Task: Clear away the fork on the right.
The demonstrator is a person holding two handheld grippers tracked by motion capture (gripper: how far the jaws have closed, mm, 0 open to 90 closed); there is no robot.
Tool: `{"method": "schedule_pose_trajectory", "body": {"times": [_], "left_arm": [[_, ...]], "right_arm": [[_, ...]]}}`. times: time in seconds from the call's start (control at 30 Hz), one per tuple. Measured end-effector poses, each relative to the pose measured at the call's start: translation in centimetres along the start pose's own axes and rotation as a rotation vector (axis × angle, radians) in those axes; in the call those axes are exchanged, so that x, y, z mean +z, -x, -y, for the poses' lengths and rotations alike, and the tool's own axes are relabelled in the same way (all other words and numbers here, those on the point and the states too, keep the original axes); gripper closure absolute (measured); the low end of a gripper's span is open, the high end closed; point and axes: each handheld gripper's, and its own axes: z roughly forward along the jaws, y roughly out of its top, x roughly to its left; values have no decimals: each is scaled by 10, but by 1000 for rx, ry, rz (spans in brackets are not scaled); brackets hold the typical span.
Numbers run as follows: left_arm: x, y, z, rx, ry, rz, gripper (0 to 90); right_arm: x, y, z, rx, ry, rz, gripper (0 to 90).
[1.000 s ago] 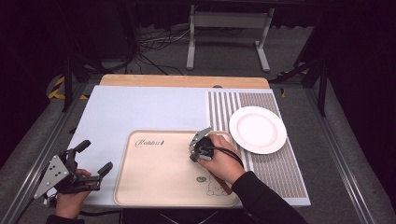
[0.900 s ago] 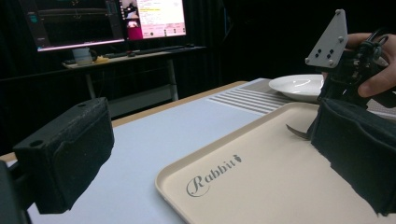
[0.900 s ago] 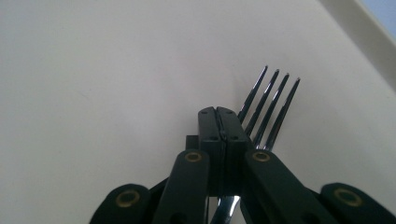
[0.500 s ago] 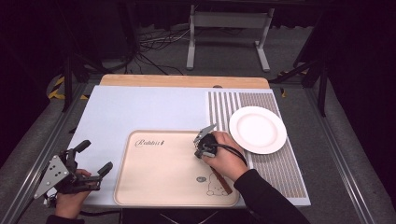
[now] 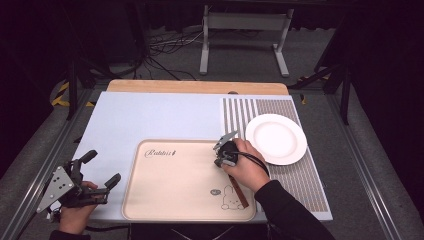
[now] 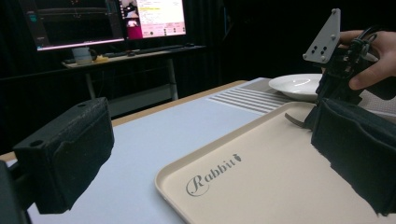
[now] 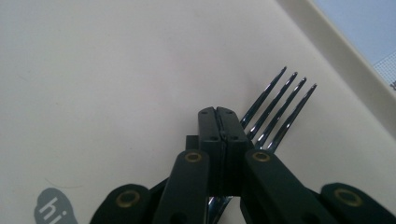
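Because the right gripper has its two black jaws pressed together on the neck of a fork, the whole hold rests on a very thin piece of metal. The four tines stick out past the jaws, above the beige tray, near its right edge and toward the far right corner. In the high view a brown handle lies toward the near right corner of the tray, and I cannot tell if it belongs to the fork. The fork could turn or slide between the pads if the hand tilts quickly, and then fall back on the tray. The white plate stands just beside, on the striped mat, so a wide swing could hit its rim. The left gripper hangs with jaws wide and empty at the near left corner of the table.
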Motion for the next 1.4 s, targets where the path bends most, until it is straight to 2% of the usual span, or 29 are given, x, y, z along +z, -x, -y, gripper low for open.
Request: {"method": "schedule_pose_trajectory", "body": {"times": [1.4], "left_arm": [[1, 0, 0, -5, -1, -1, 0]], "right_arm": [[-18, 27, 26, 114, -27, 85, 900]]}}
